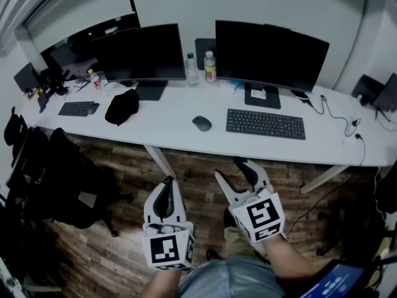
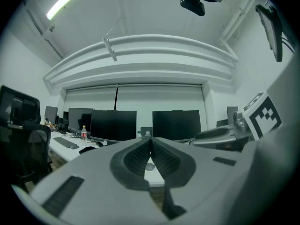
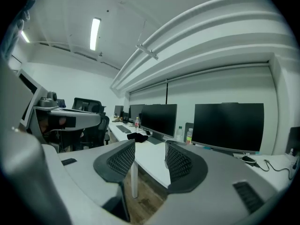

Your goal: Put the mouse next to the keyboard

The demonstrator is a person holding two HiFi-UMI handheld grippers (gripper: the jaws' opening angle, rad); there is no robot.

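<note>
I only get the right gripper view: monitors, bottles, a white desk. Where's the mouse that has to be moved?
Observer: In the head view, the mouse lies on the desk, in front of the two bottles.
Operator: And the keyboard it goes next to?
Observer: A keyboard lies to the right of the mouse and apart from it, in front of the right monitor.
Operator: Does the other gripper hold anything?
Observer: No. The left gripper has its jaws together, with nothing between them.
</note>
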